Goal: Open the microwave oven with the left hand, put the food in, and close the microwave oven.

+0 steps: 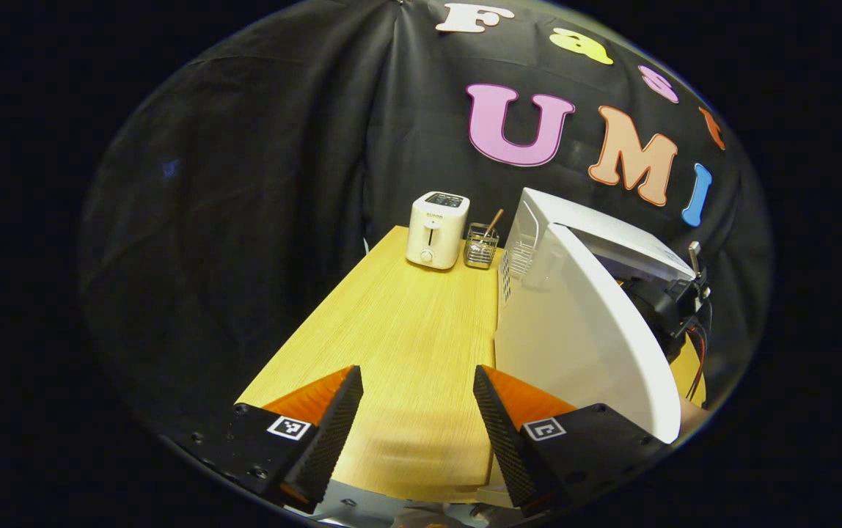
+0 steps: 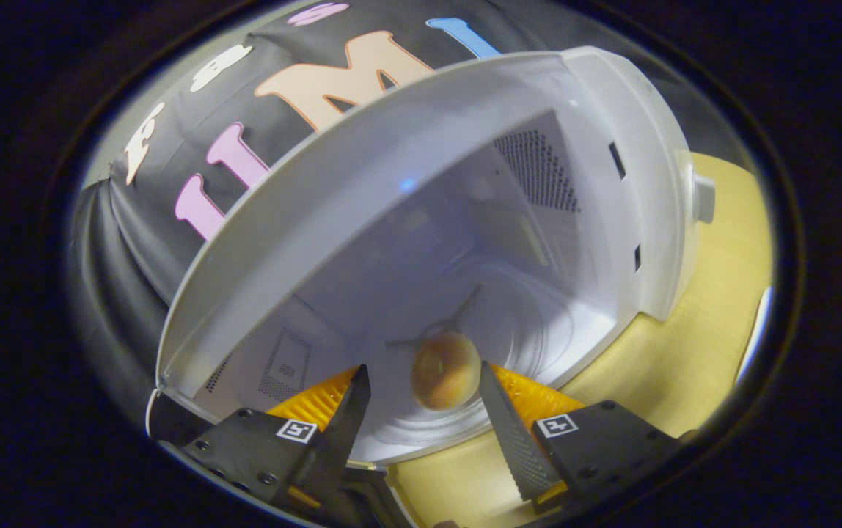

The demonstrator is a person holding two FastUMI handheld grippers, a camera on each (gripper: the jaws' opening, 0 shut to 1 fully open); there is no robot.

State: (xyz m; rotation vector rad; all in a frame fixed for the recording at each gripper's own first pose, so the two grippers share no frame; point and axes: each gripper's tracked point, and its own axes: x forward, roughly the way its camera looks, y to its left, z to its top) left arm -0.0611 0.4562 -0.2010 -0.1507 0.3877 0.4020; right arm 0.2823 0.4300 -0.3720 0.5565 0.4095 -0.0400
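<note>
Overhead, black cloth walled the booth behind a wooden table [image 1: 406, 323]. On it stood the white microwave oven [image 2: 612, 169], door [image 1: 575, 337] swung open, then a toaster [image 1: 436, 229] and a small wire holder [image 1: 481, 246]. Inside the cavity lay the round food [image 2: 445, 370], between the right gripper [image 2: 425, 400] fingers, which stood parted, apparently not touching it. The left gripper [image 1: 418, 400] gaped, empty, over the table.

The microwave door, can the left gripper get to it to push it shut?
Probably yes. The left gripper is open and holds nothing, and the open door stands just beside its right finger, with only bare table between. The toaster sits far back.
</note>
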